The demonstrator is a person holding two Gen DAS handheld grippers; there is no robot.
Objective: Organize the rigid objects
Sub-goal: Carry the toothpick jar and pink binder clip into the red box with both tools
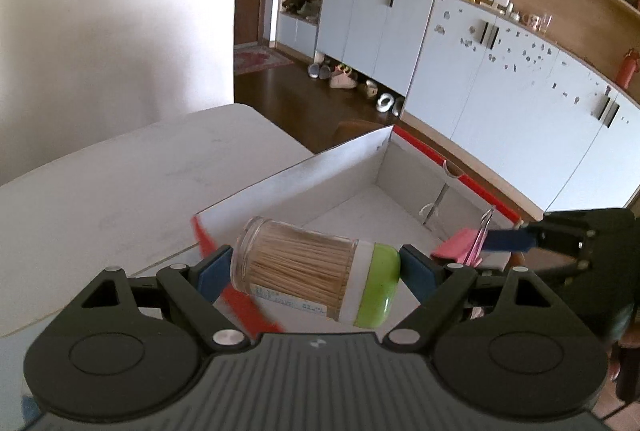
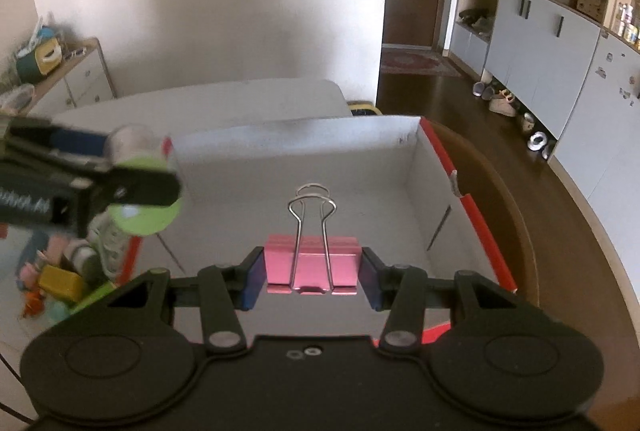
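above the open white box (image 2: 304,147) with red edges, my left hand-held gripper (image 1: 316,267) clamps a toothpick jar (image 1: 312,273) end to end; smooth glass, likely slippery, so gripping base and green cap suits. my right hand-held gripper (image 2: 312,267) pinches a stiff, light pink binder clip (image 2: 311,265) by its sides.

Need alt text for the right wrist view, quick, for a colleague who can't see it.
The right gripper holds a pink binder clip by its sides, wire handles pointing forward, over an open white box with red edges. At left, blurred, the left gripper carries a green-lidded jar.
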